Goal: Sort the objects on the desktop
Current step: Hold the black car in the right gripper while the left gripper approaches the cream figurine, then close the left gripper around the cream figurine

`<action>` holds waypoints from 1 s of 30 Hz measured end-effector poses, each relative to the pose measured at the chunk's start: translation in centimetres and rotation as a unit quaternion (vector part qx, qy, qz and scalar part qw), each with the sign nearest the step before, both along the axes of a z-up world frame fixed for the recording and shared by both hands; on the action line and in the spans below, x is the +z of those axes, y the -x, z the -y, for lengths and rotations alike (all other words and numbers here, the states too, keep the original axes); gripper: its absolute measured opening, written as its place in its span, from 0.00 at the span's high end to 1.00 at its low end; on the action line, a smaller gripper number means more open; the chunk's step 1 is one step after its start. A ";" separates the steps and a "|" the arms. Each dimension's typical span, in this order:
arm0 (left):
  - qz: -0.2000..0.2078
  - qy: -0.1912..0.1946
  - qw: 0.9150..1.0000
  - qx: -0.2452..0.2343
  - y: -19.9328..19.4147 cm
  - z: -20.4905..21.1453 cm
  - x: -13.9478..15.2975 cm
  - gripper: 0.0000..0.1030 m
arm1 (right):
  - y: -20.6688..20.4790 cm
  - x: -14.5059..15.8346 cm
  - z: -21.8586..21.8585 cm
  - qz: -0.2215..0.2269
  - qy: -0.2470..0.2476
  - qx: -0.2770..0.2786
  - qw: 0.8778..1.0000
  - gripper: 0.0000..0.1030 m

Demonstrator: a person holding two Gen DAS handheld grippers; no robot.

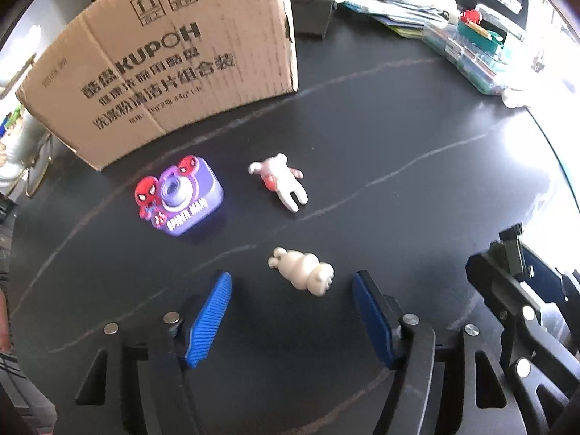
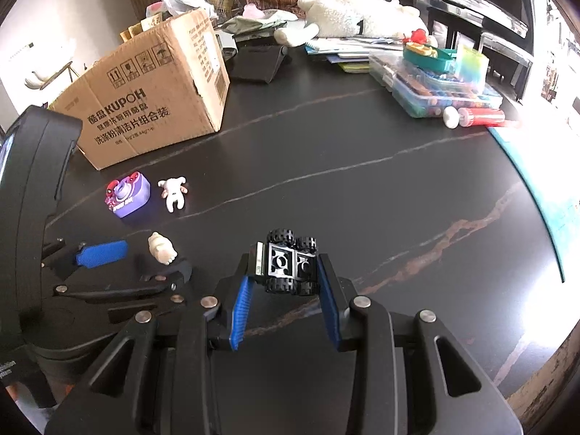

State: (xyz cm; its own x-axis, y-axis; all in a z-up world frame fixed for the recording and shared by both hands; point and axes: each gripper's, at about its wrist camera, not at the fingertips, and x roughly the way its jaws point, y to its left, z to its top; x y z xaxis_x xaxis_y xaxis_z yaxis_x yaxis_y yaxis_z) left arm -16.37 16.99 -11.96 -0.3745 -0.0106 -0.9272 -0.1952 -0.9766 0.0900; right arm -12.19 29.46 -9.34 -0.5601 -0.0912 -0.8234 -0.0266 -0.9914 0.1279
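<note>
Now the left tool (image 1: pixel 291 291), half-wide, should straddle the white figurine (image 1: pixel 302 270) squarely; right tool (image 2: pixel 286 282) grips the black wheeled brick toy (image 2: pixel 290 262).

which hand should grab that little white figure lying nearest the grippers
Left. The left tool is open with the white figure lying between its blue pads, untouched. The right tool is already shut on the black wheeled toy.

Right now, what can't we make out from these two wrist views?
- Cardboard box contents: both views see only its outer walls.
- Black toy car top: right wrist view shows its underside, clamped in the right gripper.
- Table far right: washed out by glare, both views.
</note>
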 end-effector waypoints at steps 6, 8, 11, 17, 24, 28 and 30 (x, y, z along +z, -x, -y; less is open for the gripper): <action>-0.027 0.011 0.999 -0.013 0.0 -0.5 0.1 0.51 | 0.3 -0.6 0.3 0.007 0.001 0.004 1.000 0.69; -0.031 0.007 0.999 -0.014 -0.2 -0.5 0.1 0.58 | 0.4 -0.7 0.2 0.009 0.002 0.003 1.000 0.69; -0.041 0.008 0.999 -0.024 -0.5 -0.9 0.1 0.69 | 0.5 -0.9 0.2 0.011 0.000 0.002 1.000 0.69; -0.044 0.004 0.999 -0.014 -0.6 -0.6 0.3 0.69 | 0.5 -1.0 0.1 0.011 -0.001 0.000 1.000 0.69; -0.037 0.001 0.999 -0.012 -0.7 -0.2 0.7 0.69 | 0.5 -1.0 0.5 0.012 -0.004 0.002 1.000 0.69; -0.050 0.004 0.999 -0.009 -0.8 -0.2 1.6 0.69 | 0.5 -0.7 0.7 0.010 -0.003 0.002 1.000 0.69; -0.049 0.001 0.999 -0.008 -0.9 0.2 2.0 0.69 | 0.5 -0.4 0.9 0.007 -0.002 0.004 1.000 0.69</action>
